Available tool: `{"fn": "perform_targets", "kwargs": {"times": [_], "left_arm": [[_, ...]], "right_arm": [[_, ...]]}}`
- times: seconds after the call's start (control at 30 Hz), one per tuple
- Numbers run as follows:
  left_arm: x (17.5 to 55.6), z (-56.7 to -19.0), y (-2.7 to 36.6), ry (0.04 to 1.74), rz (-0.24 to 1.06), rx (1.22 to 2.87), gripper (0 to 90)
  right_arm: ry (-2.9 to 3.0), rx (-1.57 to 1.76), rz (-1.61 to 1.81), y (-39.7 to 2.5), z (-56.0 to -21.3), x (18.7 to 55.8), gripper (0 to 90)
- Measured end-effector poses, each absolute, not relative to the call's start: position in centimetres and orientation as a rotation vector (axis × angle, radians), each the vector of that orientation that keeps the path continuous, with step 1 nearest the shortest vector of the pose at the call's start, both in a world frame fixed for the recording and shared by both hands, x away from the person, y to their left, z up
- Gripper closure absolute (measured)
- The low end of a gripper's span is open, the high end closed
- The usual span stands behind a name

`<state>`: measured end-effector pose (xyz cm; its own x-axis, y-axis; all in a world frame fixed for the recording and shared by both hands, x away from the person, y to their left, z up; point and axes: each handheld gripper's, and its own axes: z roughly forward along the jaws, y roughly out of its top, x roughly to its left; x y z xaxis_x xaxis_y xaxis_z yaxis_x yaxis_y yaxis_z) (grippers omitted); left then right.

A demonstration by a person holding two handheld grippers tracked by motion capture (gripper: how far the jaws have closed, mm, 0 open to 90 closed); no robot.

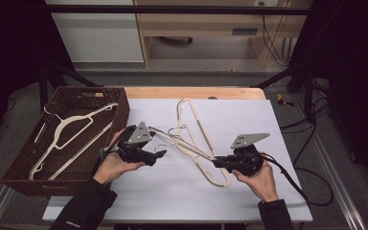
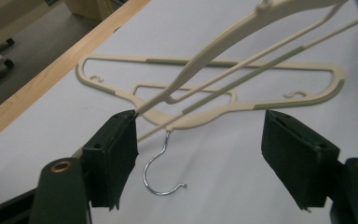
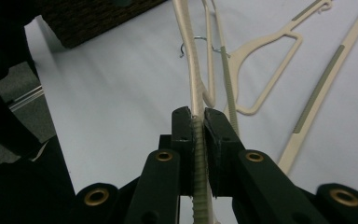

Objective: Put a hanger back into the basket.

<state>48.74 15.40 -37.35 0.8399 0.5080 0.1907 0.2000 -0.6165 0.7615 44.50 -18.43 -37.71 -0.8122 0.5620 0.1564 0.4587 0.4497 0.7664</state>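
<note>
A cream plastic hanger (image 1: 199, 120) with a metal hook (image 2: 156, 175) lies flat on the white sheet. A second cream hanger (image 1: 182, 142) is held tilted above it, crossing it. My right gripper (image 1: 216, 162) is shut on one ribbed arm of this raised hanger (image 3: 193, 79), the jaws pinching it (image 3: 196, 126). My left gripper (image 1: 159, 154) is open at the raised hanger's other end. In the left gripper view that hanger (image 2: 223, 42) passes over the open jaws (image 2: 200, 158) and its tip touches the left jaw. The flat hanger (image 2: 242, 107) lies beyond.
A brown wicker basket (image 1: 120, 115) stands at the table's left with another cream hanger (image 1: 72, 124) inside. The white sheet (image 1: 249, 115) covers the wooden table. Cables hang off the right edge (image 1: 306, 187). The basket corner (image 3: 98, 18) appears in the right gripper view.
</note>
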Motion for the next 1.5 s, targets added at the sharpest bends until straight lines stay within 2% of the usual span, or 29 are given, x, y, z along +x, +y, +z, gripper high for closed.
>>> {"fn": "perform_targets", "kwargs": {"times": [0.43, 0.57, 0.67, 0.8, 1.2, 1.47, 1.5], "left_arm": [[49.6, -37.6, 14.9, 0.486, 0.491, 2.252, 38.0], [49.5, -37.5, 14.6, 0.424, 0.441, 2.266, 49.7], [49.5, -37.6, 14.4, 0.396, 0.420, 2.284, 52.6], [49.4, -37.7, 14.1, 0.360, 0.397, 2.305, 69.1], [47.8, -36.7, 13.8, 0.281, 0.443, 2.355, 77.8], [46.7, -36.3, 13.5, 0.273, 0.412, 2.398, 80.5], [46.5, -36.3, 13.4, 0.285, 0.397, 2.394, 80.9]], "right_arm": [[2.594, 0.852, 1.336, -18.7, -37.3, 44.0, 85.8], [2.615, 0.797, 1.361, -18.6, -37.1, 43.6, 85.8], [2.622, 0.781, 1.377, -18.5, -37.1, 43.6, 85.8], [2.647, 0.756, 1.372, -18.3, -37.3, 43.6, 85.7], [2.619, 0.726, 1.398, -19.0, -37.2, 43.8, 84.2], [2.580, 0.745, 1.365, -19.5, -37.2, 43.9, 75.9], [2.561, 0.746, 1.369, -19.5, -37.2, 43.9, 71.9]]}}
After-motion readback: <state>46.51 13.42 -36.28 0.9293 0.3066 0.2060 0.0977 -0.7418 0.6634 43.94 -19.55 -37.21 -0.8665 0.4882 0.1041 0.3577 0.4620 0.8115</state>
